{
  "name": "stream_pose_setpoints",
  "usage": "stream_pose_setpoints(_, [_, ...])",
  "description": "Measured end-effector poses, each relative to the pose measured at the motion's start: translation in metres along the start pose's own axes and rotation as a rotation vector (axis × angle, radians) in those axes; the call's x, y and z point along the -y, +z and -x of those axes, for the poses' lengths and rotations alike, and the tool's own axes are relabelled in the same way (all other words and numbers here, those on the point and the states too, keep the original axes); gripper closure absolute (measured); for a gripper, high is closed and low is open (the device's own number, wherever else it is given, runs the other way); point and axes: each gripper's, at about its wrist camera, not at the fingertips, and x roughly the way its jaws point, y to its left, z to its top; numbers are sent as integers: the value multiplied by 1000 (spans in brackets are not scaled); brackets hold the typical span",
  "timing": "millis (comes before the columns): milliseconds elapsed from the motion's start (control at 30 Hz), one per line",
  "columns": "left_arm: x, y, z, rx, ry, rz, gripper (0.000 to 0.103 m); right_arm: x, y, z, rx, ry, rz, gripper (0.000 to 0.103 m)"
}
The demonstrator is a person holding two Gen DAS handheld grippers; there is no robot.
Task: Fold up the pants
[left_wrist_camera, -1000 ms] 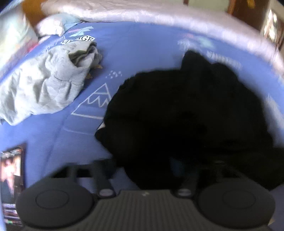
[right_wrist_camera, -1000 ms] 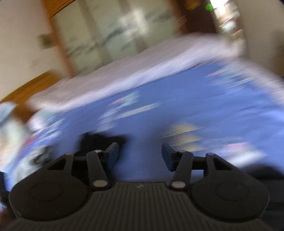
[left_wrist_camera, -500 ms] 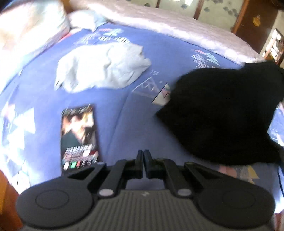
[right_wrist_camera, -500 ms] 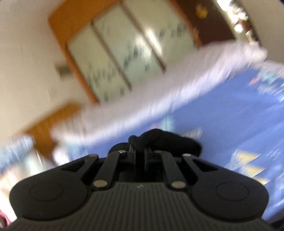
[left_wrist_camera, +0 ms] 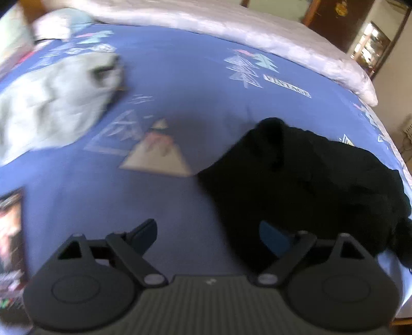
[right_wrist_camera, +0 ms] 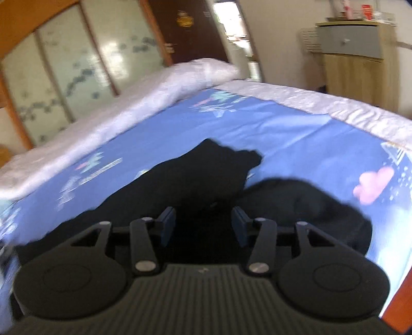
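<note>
The black pants (left_wrist_camera: 303,180) lie in a crumpled heap on the blue patterned bedspread (left_wrist_camera: 180,103), at the right in the left wrist view. My left gripper (left_wrist_camera: 208,237) is open and empty, its right finger over the pants' near left edge. In the right wrist view the pants (right_wrist_camera: 195,180) spread across the middle. My right gripper (right_wrist_camera: 203,226) is open and empty just above the dark cloth.
A crumpled grey garment (left_wrist_camera: 51,103) lies at the far left of the bed. A magazine (left_wrist_camera: 10,237) lies at the near left edge. A white quilt (left_wrist_camera: 231,23) runs along the far side. A wooden cabinet (right_wrist_camera: 358,51) stands beyond the bed.
Both grippers were shut half a second ago and are now open. The right gripper held a bit of the black pants aloft then; the pants now lie on the bed.
</note>
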Motion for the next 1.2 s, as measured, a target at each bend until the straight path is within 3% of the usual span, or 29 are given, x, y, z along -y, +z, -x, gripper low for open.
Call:
stream_pose_setpoints(33, [7, 7, -13, -17, -1, -1, 15, -4, -4, 3, -13, 16, 21, 51])
stream_pose_setpoints(100, [21, 13, -36, -60, -15, -9, 31, -29, -6, -10, -25, 60, 55, 51])
stream_pose_setpoints(133, [28, 12, -46, -85, -11, -16, 58, -42, -11, -18, -27, 104, 83, 51])
stream_pose_setpoints(200, [38, 4, -49, -43, 74, -65, 76, -79, -10, -37, -56, 219, 173, 50])
stream_pose_setpoints(233, [42, -2, -46, -35, 76, -94, 87, -102, -8, -48, -79, 281, 241, 49])
stream_pose_setpoints(267, [41, -10, -39, -31, 57, -99, 90, -127, -8, -57, -92, 339, 313, 47])
stream_pose_setpoints(433, [20, -55, 25, 20, -42, -64, 91, -243, -24, -118, -202, 617, 592, 34])
stream_pose_setpoints(500, [9, -79, 48, 26, -82, -48, 91, -282, -38, -142, -243, 640, 705, 26])
stream_pose_setpoints(567, [2, -101, 60, 21, -95, -39, 91, -309, -55, -166, -275, 628, 808, 26])
stream_pose_setpoints(633, [-2, -119, 60, -4, -100, -40, 91, -326, -68, -184, -283, 597, 869, 38])
stream_pose_setpoints(667, [-3, -128, 59, -6, -93, -42, 91, -332, -69, -190, -312, 602, 871, 62])
stream_pose_setpoints(700, [-3, -133, 57, -9, -91, -43, 91, -337, -67, -191, -336, 594, 854, 73])
stream_pose_setpoints(800, [-3, -131, 65, 38, -103, -46, 91, -353, -51, -180, -306, 621, 820, 83])
stream_pose_setpoints(933, [-9, -112, 104, 212, -74, -49, 92, -388, -7, -155, -175, 705, 757, 84])
stream_pose_setpoints(1033, [-29, -96, 124, 288, -56, 16, 92, -424, 8, -148, -101, 778, 703, 84])
stream_pose_setpoints(1133, [-57, -94, 117, 255, -13, 81, 92, -457, -20, -165, -127, 789, 718, 78])
stream_pose_setpoints(1200, [-72, -102, 99, 166, 32, 140, 92, -473, -63, -190, -200, 733, 781, 47])
